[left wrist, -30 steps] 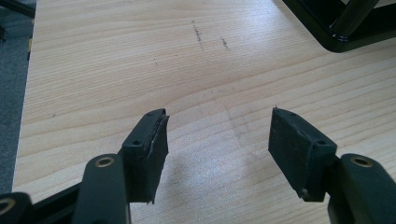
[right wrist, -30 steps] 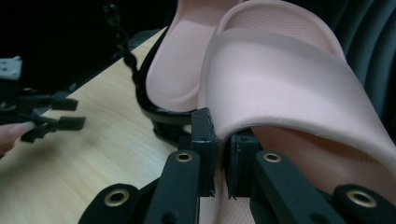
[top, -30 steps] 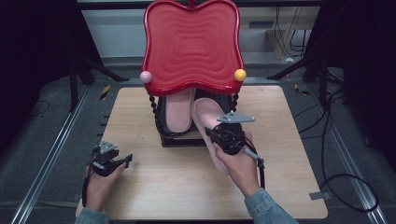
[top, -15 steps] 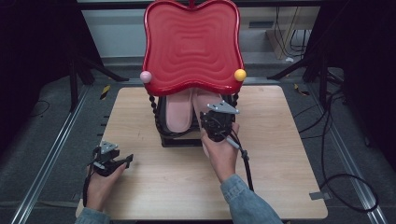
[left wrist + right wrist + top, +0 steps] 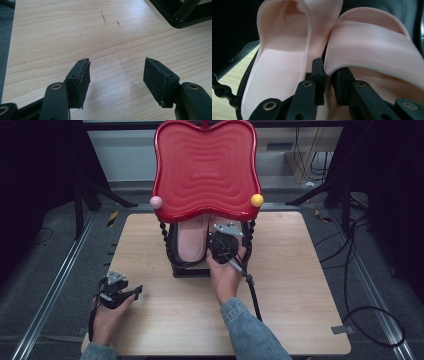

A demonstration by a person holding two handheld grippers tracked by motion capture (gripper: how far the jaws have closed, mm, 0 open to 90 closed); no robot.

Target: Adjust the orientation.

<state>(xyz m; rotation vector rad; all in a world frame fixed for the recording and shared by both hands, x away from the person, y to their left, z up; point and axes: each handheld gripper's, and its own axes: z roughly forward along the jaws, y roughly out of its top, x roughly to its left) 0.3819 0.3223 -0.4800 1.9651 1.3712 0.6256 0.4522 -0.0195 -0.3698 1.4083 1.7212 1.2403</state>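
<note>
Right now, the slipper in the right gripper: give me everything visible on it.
The right-hand slipper is pale pink, a smooth foam-like slide with a broad strap and a finely dotted footbed. It lies on the black rack under the red tray, pressed side to side against its twin. The right gripper straddles its inner side wall at the strap's edge; whether the pads press on it can't be told.

Even overhead light, dark surroundings, soft shadows, perhaps slight close-up blur.
</note>
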